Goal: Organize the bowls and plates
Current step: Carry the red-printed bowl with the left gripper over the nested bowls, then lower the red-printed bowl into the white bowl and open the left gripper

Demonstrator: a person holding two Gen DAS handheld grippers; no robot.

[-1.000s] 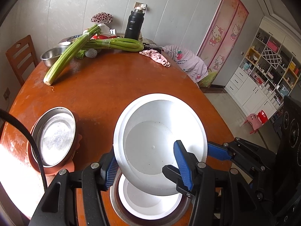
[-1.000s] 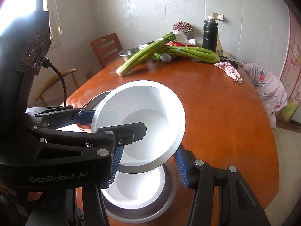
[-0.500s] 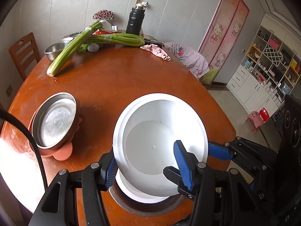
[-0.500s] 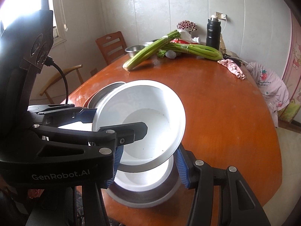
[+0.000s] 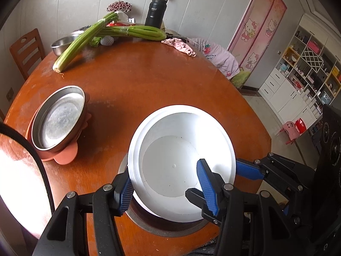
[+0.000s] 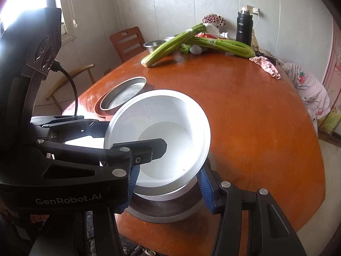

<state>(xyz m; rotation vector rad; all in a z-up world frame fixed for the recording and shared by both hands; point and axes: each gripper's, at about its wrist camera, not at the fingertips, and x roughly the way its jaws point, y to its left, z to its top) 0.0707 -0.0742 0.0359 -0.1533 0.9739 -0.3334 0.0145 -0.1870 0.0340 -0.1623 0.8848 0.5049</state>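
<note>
Where the orange tabletop (image 5: 149,81) meets the left edge, a steel pan (image 5: 58,117) sits on a terracotta plate (image 5: 64,156). Celery stalks (image 5: 85,39) lie at the far rim. Nearer centre, the left gripper (image 5: 168,189) grasps the white bowl (image 5: 181,160) by its near rim, one of its jaws inside. The bowl hangs tilted over a second white bowl (image 6: 162,195) nested in a steel basin (image 5: 162,226). The right gripper (image 6: 168,185) apparently clamps the same bowl's opposite rim.
</note>
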